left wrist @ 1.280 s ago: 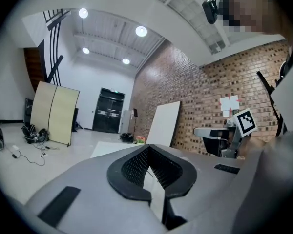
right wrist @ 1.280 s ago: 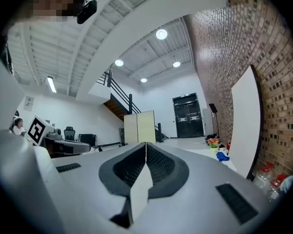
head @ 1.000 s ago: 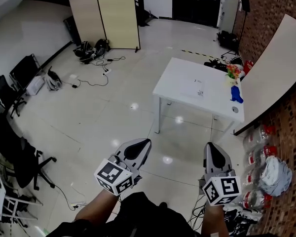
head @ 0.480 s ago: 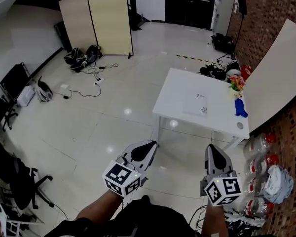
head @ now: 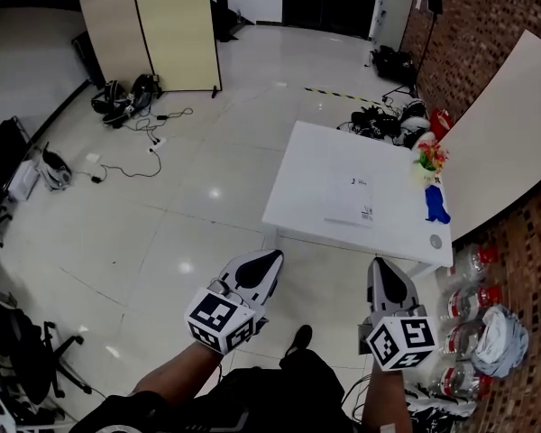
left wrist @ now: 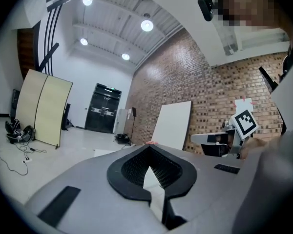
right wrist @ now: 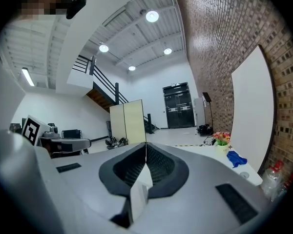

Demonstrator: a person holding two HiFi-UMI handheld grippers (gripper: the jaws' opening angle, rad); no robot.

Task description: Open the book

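The book, thin, white and closed, lies flat on the white table ahead of me. Both grippers are held out level over the floor, short of the table's near edge. My left gripper is shut and empty; its tips meet in the left gripper view. To the right, my right gripper is shut too, with nothing between its jaws. The right gripper view catches the table just past the jaws.
On the table's right end stand a flower pot, a blue object and a small round disc. A white board leans on the brick wall, with bottles below. A folding screen, floor cables and chairs lie left.
The table has come nearer and now sits lower and larger in the head view. Both grippers have moved forward with me and stay shut.
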